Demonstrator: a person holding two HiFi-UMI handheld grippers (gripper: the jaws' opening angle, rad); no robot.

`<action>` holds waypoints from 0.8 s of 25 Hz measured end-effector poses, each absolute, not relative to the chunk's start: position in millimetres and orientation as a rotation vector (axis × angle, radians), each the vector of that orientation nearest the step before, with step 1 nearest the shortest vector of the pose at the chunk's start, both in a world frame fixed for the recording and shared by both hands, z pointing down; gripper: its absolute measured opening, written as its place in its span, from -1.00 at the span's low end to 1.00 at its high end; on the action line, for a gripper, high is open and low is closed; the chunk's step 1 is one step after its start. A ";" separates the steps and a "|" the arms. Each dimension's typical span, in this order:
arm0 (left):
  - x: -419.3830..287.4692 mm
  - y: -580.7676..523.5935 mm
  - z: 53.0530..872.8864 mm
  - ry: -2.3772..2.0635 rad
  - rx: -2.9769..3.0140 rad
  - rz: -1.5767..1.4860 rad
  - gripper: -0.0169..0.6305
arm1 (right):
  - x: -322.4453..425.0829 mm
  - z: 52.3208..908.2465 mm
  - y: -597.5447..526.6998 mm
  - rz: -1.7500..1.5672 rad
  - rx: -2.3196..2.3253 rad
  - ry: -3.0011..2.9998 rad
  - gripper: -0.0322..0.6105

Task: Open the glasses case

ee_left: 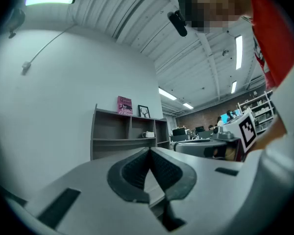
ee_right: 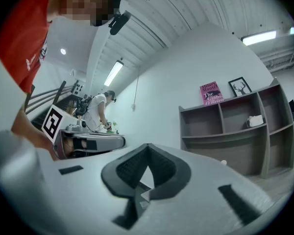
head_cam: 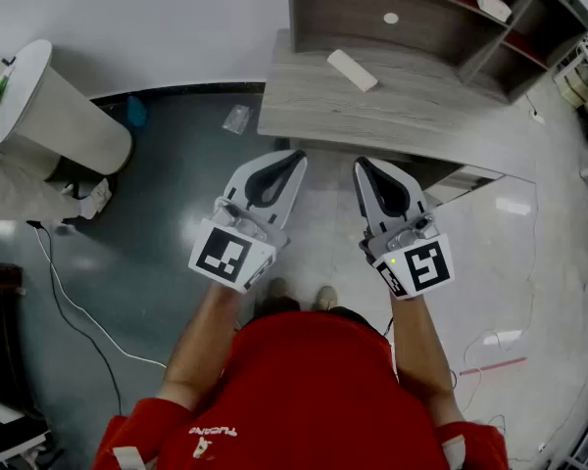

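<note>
A white oblong glasses case (head_cam: 353,70) lies shut on the grey wooden desk (head_cam: 412,106), near its back. Both grippers hang side by side over the floor, just short of the desk's front edge and clear of the case. The left gripper (head_cam: 296,155) has its jaws shut with nothing between them, and its dark pads meet at the tip (ee_left: 149,151). The right gripper (head_cam: 363,163) is likewise shut and empty, pads together (ee_right: 148,146). Neither gripper view shows the case; both look slightly upward at the shelf and wall.
A grey shelf unit (head_cam: 421,8) stands behind the desk, with a pink book (ee_left: 124,105) and a framed picture on top. A white cylindrical stand (head_cam: 59,111) is at the left, and cables (head_cam: 78,311) trail on the floor. Another person (ee_right: 95,112) stands far off.
</note>
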State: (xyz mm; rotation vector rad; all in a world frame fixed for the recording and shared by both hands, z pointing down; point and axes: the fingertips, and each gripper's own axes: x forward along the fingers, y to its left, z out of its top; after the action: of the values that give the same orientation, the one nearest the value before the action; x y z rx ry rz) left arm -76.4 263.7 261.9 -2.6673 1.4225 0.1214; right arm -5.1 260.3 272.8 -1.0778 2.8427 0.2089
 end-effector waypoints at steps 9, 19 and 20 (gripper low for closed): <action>-98.7 262.1 263.6 1.419 -2.679 0.145 -0.92 | -28.7 272.6 260.6 0.206 -1.072 2.845 -0.89; -139.3 252.8 284.7 1.369 -2.740 0.138 -0.92 | -52.0 285.1 252.2 0.205 -1.197 2.817 -0.89; -143.8 249.8 286.1 1.366 -2.740 0.143 -0.92 | -53.5 287.3 250.7 0.205 -1.216 2.816 -0.89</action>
State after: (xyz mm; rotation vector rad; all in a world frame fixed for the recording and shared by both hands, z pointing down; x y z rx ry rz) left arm -143.8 249.8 286.1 -2.7401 1.3657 0.1433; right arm -53.5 250.7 287.3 -1.2157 2.8164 0.2055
